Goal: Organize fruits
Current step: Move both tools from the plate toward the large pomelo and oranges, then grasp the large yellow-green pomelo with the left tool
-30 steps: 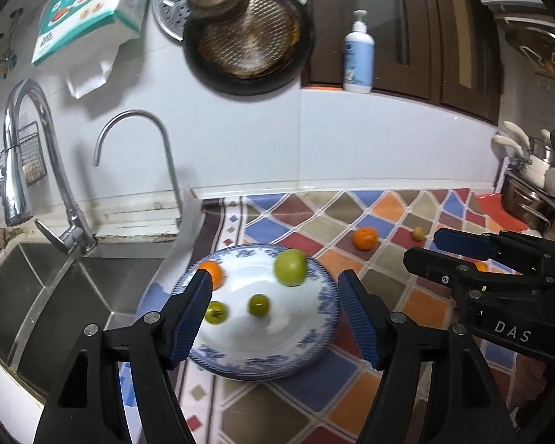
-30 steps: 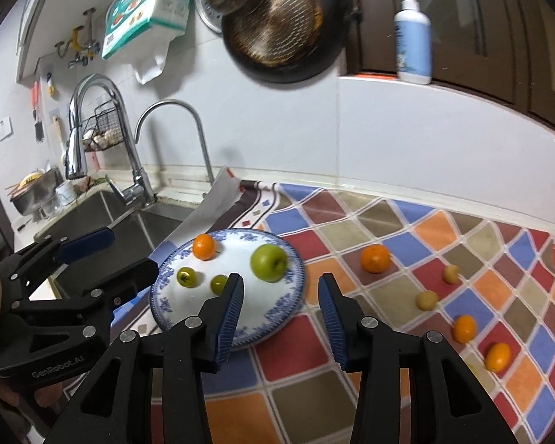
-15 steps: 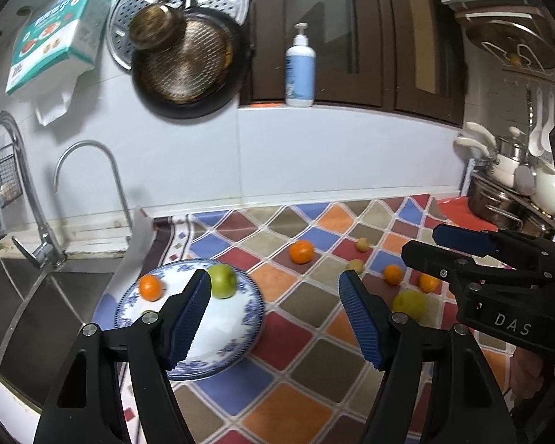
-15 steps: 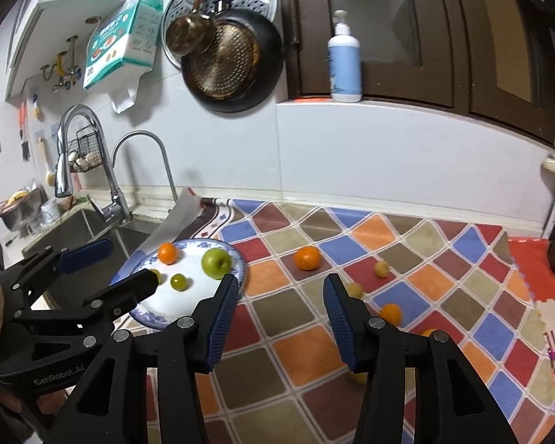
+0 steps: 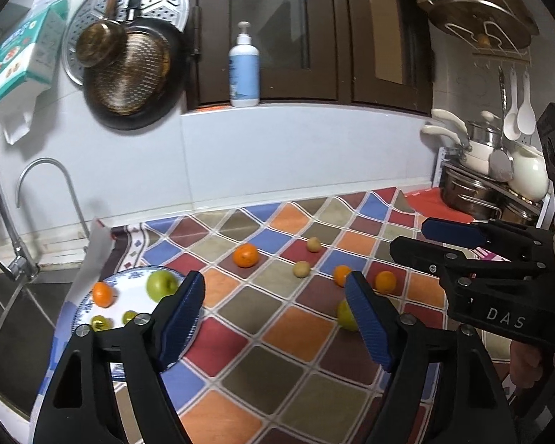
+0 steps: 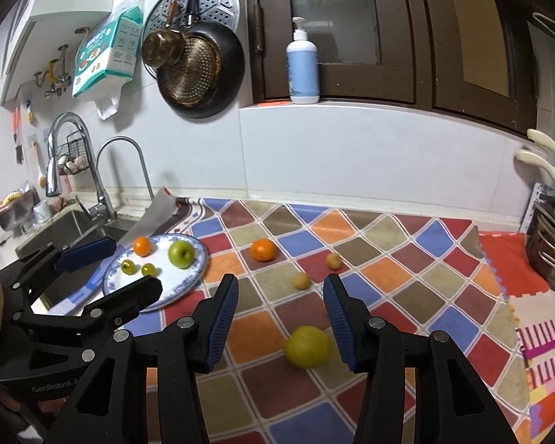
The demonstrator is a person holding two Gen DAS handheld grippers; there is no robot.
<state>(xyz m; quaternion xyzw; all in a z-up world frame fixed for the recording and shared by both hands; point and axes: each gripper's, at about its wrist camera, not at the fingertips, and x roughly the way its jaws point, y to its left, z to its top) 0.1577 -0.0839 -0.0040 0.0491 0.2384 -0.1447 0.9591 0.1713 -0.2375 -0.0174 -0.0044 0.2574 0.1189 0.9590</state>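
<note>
Blue pads: ribbed, on black jaws; right gripper (image 6: 280, 320) spread and empty, a yellow-green fruit (image 6: 307, 346) on the mat just ahead, low in the gap, not pinched.
Left gripper: (image 5: 275, 320) jaws spread wide, just been opening, nothing between them; in its own view the same yellow-green fruit (image 5: 346, 316) half hidden behind its right finger.
Mat: checked cloth (image 6: 355, 255) of orange, blue, red and olive diamonds, fruit loose on it.
Plate: blue-rimmed white plate (image 6: 194, 281) at the mat's left end, beside the sink (image 6: 74, 222); holds a green apple (image 6: 181, 254), a small orange (image 6: 142, 245) and two small green fruits (image 6: 128, 267).
Farther fruit: a mandarin (image 6: 263, 250) mid-mat, two small tan fruits (image 6: 301, 281) right of it; two more small oranges (image 5: 384, 281) seen only in the left view.
Far wall: hanging pan (image 6: 199, 70), pump bottle (image 6: 302, 70) on the ledge.
Step in hand, judged: right gripper lining up on the yellow-green fruit to carry it to the plate.
To do well: centre the fruit between the pads before closing; come down so the pads meet its widest part, not its top; close gently, since a round smooth fruit likely rolls or squirts out; keep the left gripper clear of the path; set down in a bare part of the plate, away from the rim.
</note>
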